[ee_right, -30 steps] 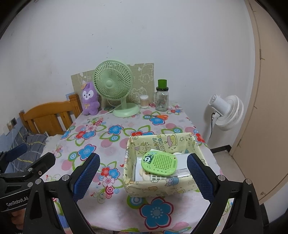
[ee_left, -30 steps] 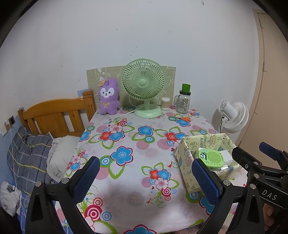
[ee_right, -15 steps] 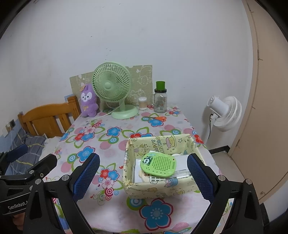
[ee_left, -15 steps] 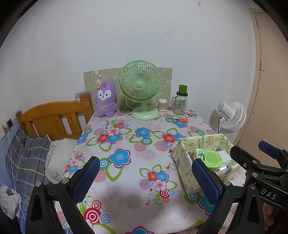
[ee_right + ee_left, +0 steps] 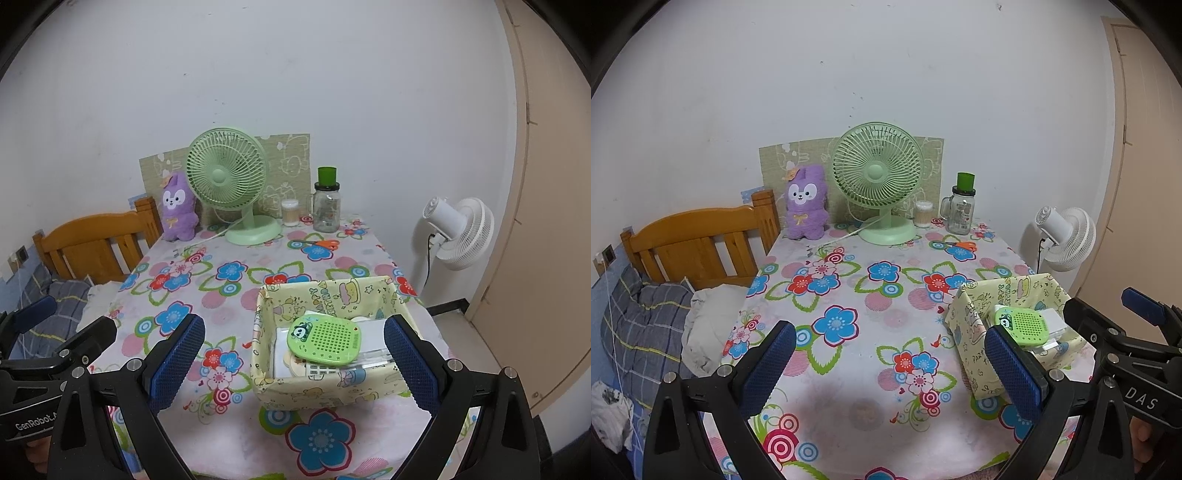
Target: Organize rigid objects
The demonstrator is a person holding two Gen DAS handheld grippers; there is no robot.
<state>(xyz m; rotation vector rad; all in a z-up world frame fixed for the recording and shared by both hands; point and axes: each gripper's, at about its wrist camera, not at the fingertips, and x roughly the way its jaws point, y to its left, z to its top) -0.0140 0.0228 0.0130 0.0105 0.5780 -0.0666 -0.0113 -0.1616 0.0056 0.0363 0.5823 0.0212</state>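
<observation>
Floral table (image 5: 258, 280); box (image 5: 317, 391) full, both grippers empty.

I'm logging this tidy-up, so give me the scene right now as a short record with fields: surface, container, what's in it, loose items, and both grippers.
surface: table with a flowered cloth
container: yellow patterned box, near the front right of the table
contents: green perforated device on top of white items, which are too covered to identify
loose items: orange scissors near the back
back row: purple plush, green fan, cotton swab jar, glass jar
left gripper: open, empty
right gripper: open, empty
</observation>
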